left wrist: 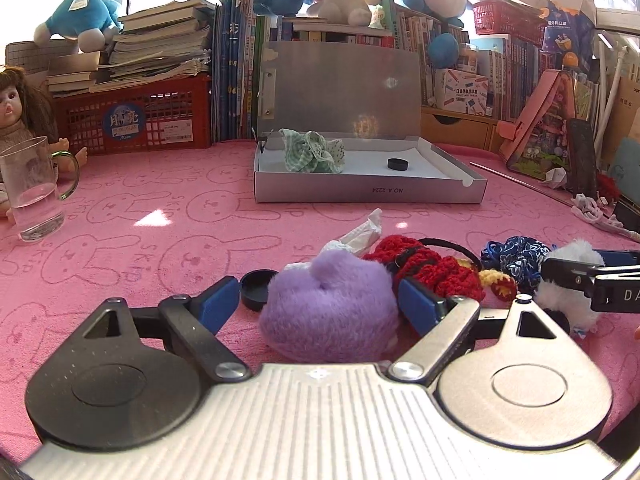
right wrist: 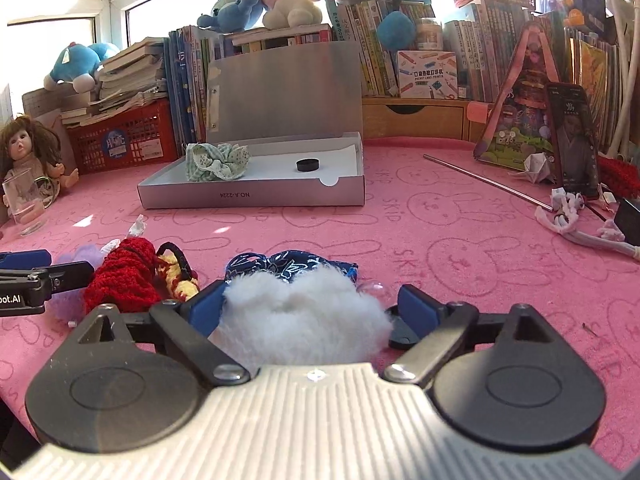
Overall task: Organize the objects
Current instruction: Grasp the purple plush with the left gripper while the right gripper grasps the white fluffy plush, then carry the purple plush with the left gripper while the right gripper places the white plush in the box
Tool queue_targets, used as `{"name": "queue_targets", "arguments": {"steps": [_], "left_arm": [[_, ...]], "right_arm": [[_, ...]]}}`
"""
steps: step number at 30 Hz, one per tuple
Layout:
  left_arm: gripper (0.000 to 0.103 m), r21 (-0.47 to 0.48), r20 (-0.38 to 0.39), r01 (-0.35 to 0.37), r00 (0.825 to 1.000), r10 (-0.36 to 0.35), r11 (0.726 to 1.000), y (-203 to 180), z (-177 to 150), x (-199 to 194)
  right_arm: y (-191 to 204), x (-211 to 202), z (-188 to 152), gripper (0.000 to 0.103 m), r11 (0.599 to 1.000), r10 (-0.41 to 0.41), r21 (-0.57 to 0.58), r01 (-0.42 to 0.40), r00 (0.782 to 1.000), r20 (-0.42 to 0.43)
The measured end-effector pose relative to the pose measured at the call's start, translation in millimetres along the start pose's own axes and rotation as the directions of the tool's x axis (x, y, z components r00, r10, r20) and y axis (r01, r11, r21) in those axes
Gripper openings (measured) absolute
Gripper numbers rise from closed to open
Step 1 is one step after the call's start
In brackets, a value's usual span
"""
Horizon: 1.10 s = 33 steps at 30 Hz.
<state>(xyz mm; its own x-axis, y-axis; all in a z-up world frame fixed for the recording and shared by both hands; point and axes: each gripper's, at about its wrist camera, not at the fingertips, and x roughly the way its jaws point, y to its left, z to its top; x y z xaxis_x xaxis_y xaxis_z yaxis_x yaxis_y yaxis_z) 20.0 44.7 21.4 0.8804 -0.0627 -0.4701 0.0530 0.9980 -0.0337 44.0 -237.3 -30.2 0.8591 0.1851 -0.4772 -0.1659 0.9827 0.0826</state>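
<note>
In the left wrist view a purple fluffy ball (left wrist: 328, 316) lies on the pink cloth between the wide-apart pads of my left gripper (left wrist: 316, 292), which is open; the left pad stands clear of it, next to a black cap (left wrist: 256, 288). My right gripper (right wrist: 311, 292) is open too, straddling a white fluffy ball (right wrist: 300, 324) with a gap at its right pad. A red knitted piece (left wrist: 424, 268) and a blue patterned scrunchie (right wrist: 292, 264) lie just beyond. The open silver box (left wrist: 368, 192) holds a green scrunchie (left wrist: 312, 156) and a black cap (left wrist: 398, 164).
A glass mug (left wrist: 32, 192) and a doll (left wrist: 16, 100) stand at the left edge. A red basket (left wrist: 136, 120), books and plush toys line the back. A metal rod (right wrist: 488, 180), a phone (right wrist: 572, 140) and a white cord (right wrist: 568, 216) lie at the right.
</note>
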Motion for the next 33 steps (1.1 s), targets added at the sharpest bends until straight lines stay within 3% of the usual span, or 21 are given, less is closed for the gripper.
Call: {"name": "queue_targets", "arguments": {"steps": [16, 21, 25, 27, 29, 33], "left_arm": [[0.089, 0.046, -0.026, 0.002, 1.000, -0.001, 0.999, -16, -12, 18], [0.078, 0.033, -0.020, -0.009, 1.000, 0.010, 0.999, -12, -11, 17], [0.078, 0.020, -0.020, 0.000, 1.000, 0.000, 1.000, -9, -9, 14], [0.078, 0.021, -0.012, 0.003, 1.000, -0.003, 1.000, -10, -7, 11], [0.078, 0.018, 0.002, 0.011, 1.000, -0.011, 1.000, -10, -3, 6], [0.078, 0.024, 0.041, 0.021, 0.999, -0.022, 1.000, -11, 9, -3]], "right_arm": [[11, 3, -13, 0.098, 0.998, 0.021, -0.053, -0.023, 0.999, -0.041], [14, 7, -12, 0.098, 0.996, 0.024, -0.087, -0.030, 0.997, -0.076], [18, 9, -10, 0.098, 0.993, 0.022, -0.110, -0.033, 0.995, -0.099], [16, 10, -7, 0.095, 0.995, 0.030, -0.096, -0.042, 0.993, -0.117], [13, 9, -3, 0.086, 0.996, 0.032, -0.074, -0.042, 0.991, -0.128], [8, 5, 3, 0.082, 0.998, 0.045, -0.044, -0.051, 0.990, -0.136]]}}
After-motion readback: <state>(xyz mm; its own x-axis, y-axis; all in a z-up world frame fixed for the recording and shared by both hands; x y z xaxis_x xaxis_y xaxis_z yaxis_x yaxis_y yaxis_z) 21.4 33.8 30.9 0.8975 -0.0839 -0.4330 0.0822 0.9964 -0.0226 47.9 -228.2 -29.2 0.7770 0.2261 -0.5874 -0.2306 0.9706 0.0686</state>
